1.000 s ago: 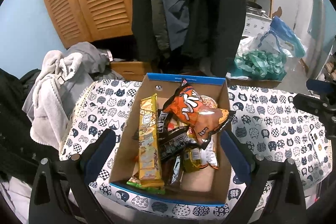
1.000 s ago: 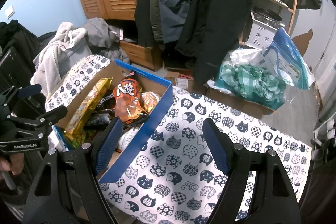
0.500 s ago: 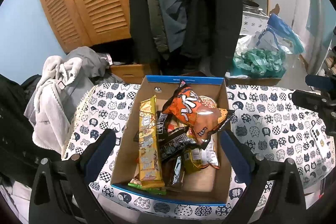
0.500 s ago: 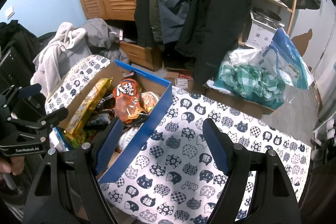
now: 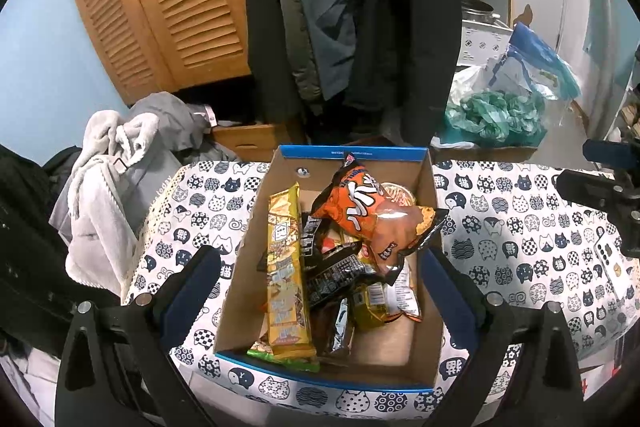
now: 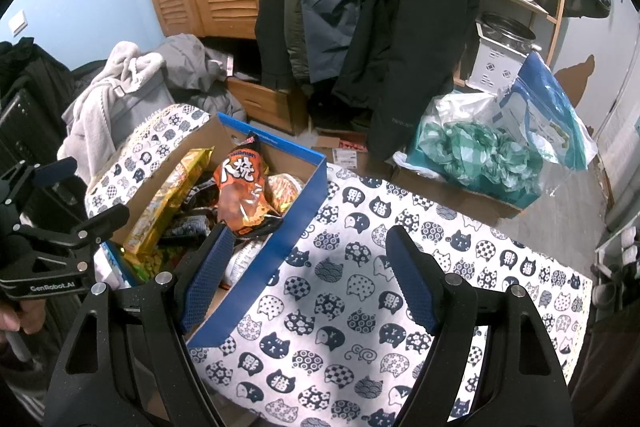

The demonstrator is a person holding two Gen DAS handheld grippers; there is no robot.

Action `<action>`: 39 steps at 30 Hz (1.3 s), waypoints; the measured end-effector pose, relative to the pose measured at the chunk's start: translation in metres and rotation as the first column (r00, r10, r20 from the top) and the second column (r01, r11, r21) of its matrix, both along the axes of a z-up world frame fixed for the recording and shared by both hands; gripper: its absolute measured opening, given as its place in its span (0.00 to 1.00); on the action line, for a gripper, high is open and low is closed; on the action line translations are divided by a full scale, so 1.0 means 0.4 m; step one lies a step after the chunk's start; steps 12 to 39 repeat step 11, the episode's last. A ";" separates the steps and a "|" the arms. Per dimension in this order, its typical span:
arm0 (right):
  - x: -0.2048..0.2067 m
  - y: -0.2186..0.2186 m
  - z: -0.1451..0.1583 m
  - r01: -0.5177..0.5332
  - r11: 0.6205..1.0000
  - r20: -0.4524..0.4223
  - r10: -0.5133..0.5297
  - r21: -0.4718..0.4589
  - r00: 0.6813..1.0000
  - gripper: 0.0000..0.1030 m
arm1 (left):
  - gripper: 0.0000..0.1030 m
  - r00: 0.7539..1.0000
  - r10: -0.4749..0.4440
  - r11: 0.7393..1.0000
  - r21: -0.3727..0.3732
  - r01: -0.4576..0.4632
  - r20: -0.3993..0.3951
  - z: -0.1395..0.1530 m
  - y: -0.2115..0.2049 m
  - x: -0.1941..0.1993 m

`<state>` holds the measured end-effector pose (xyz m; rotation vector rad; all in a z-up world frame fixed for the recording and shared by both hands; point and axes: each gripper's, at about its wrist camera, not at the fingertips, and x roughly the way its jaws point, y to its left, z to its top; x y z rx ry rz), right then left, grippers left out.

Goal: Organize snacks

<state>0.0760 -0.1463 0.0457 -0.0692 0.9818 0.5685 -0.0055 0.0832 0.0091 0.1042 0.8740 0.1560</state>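
Observation:
A blue-rimmed cardboard box (image 5: 352, 151) full of snacks stands on a cat-print tablecloth. An orange chip bag (image 5: 374, 213) lies on top, a long yellow pack (image 5: 285, 269) along the left side, dark wrappers (image 5: 334, 273) between them. My left gripper (image 5: 320, 287) is open and empty, above the box with one finger on each side. My right gripper (image 6: 308, 275) is open and empty, above the cloth just right of the box (image 6: 276, 259). The orange bag (image 6: 242, 197) and the left gripper (image 6: 60, 235) show in the right wrist view.
The cat-print tablecloth (image 6: 360, 307) stretches right of the box. A phone (image 5: 612, 267) lies at the table's right end. Clothes pile (image 5: 116, 167) left of the table, hanging coats (image 5: 352, 7) behind, a bag of green cloth (image 6: 480, 155) on a carton at the back right.
The left gripper has drawn slightly up and back from the box, so the box looks a little smaller. The right gripper has barely moved. Both stay open.

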 end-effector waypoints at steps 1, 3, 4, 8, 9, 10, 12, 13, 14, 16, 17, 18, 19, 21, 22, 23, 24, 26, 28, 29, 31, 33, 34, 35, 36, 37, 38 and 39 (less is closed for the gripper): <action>0.000 0.000 0.000 0.000 1.000 0.000 0.000 0.000 1.000 0.76 | 0.98 1.000 0.000 1.000 0.000 0.000 -0.001 0.000 0.000 0.000; 0.000 0.000 0.000 -0.001 1.000 0.001 0.001 0.000 1.000 0.76 | 0.98 1.000 0.000 1.000 0.000 0.000 0.000 0.000 -0.001 0.000; 0.000 0.000 0.000 -0.001 1.000 0.001 0.001 -0.001 1.000 0.76 | 0.98 1.000 0.001 1.000 -0.001 -0.001 -0.001 0.000 -0.001 0.000; 0.000 -0.001 0.000 0.000 1.000 0.000 0.000 -0.001 1.000 0.76 | 0.98 1.000 -0.003 1.000 -0.003 0.003 0.001 0.001 0.001 -0.001; 0.000 0.002 0.000 0.001 1.000 0.001 -0.001 -0.001 1.000 0.76 | 0.97 1.000 -0.004 1.000 -0.003 0.004 0.001 0.001 0.001 -0.001; 0.000 0.000 0.000 0.001 1.000 0.000 -0.001 -0.001 1.000 0.76 | 0.97 1.000 -0.005 1.000 -0.003 0.005 -0.001 0.002 0.003 0.000; 0.000 0.001 0.000 0.000 1.000 0.000 0.000 0.000 1.000 0.76 | 0.97 1.000 -0.006 1.000 -0.004 0.006 -0.002 0.002 0.003 0.000; 0.000 0.001 0.000 0.000 1.000 0.000 0.000 0.000 1.000 0.76 | 0.97 1.000 -0.006 1.000 -0.004 0.006 -0.002 0.002 0.003 0.000; 0.000 0.001 0.000 0.000 1.000 0.000 0.000 0.000 1.000 0.76 | 0.97 1.000 -0.006 1.000 -0.004 0.006 -0.002 0.002 0.003 0.000; 0.000 0.001 0.000 0.000 1.000 0.000 0.000 0.000 1.000 0.76 | 0.97 1.000 -0.006 1.000 -0.004 0.006 -0.002 0.002 0.003 0.000; 0.000 0.001 0.000 0.000 1.000 0.000 0.000 0.000 1.000 0.76 | 0.97 1.000 -0.006 1.000 -0.004 0.006 -0.002 0.002 0.003 0.000; 0.000 0.001 0.000 0.000 1.000 0.000 0.000 0.000 1.000 0.76 | 0.97 1.000 -0.006 1.000 -0.004 0.006 -0.002 0.002 0.003 0.000; 0.000 0.001 0.000 0.000 1.000 0.000 0.000 0.000 1.000 0.76 | 0.97 1.000 -0.006 1.000 -0.004 0.006 -0.002 0.002 0.003 0.000; 0.000 0.001 0.000 0.000 1.000 0.000 0.000 0.000 1.000 0.76 | 0.97 1.000 -0.006 1.000 -0.004 0.006 -0.002 0.002 0.003 0.000; 0.000 0.001 0.000 0.000 1.000 0.000 0.000 0.000 1.000 0.76 | 0.97 1.000 -0.006 1.000 -0.004 0.006 -0.002 0.002 0.003 0.000; 0.000 0.001 0.000 0.000 1.000 0.000 0.000 0.000 1.000 0.76 | 0.97 1.000 -0.006 1.000 -0.004 0.006 -0.002 0.002 0.003 0.000; 0.000 0.001 0.000 0.000 1.000 0.000 0.000 0.000 1.000 0.76 | 0.97 1.000 -0.006 1.000 -0.004 0.006 -0.002 0.002 0.003 0.000; 0.000 0.001 0.000 0.000 1.000 0.000 0.000 0.000 1.000 0.76 | 0.97 1.000 -0.006 1.000 -0.004 0.006 -0.002 0.002 0.003 0.000; 0.000 0.001 0.000 0.000 1.000 0.000 0.000 0.000 1.000 0.76 | 0.97 1.000 -0.006 1.000 -0.004 0.006 -0.002 0.002 0.003 0.000; 0.000 0.001 0.000 0.000 1.000 0.000 0.000 0.000 1.000 0.76 | 0.97 1.000 -0.006 1.000 -0.004 0.006 -0.002 0.002 0.003 0.000; 0.000 0.001 0.000 0.000 1.000 0.000 0.000 0.000 1.000 0.76 | 0.97 1.000 -0.006 1.000 -0.004 0.006 -0.002 0.002 0.003 0.000; 0.000 0.001 0.000 0.000 1.000 0.000 0.000 0.000 1.000 0.76 | 0.97 1.000 -0.006 1.000 -0.004 0.006 -0.002 0.002 0.003 0.000; 0.000 0.001 0.000 0.000 1.000 0.000 0.000 0.000 1.000 0.76 | 0.97 1.000 -0.006 1.000 -0.004 0.006 -0.002 0.002 0.003 0.000; 0.000 0.001 0.000 0.000 1.000 0.000 0.000 0.000 1.000 0.76 | 0.97 1.000 -0.006 1.000 -0.004 0.006 -0.002 0.002 0.003 0.000; 0.000 0.001 0.000 0.000 1.000 0.000 0.000 0.000 1.000 0.76 | 0.97 1.000 -0.006 1.000 -0.004 0.006 -0.002 0.002 0.003 0.000; 0.000 0.001 0.000 0.000 1.000 0.000 0.000 0.000 1.000 0.76 | 0.97 1.000 -0.006 1.000 -0.004 0.006 -0.002 0.002 0.003 0.000; 0.000 0.001 0.000 0.000 1.000 0.000 0.000 0.000 1.000 0.76 | 0.97 1.000 -0.006 1.000 -0.004 0.006 -0.002 0.002 0.003 0.000; 0.000 0.001 0.000 0.000 1.000 0.000 0.000 0.000 1.000 0.76 | 0.97 1.000 -0.006 1.000 -0.004 0.006 -0.002 0.002 0.003 0.000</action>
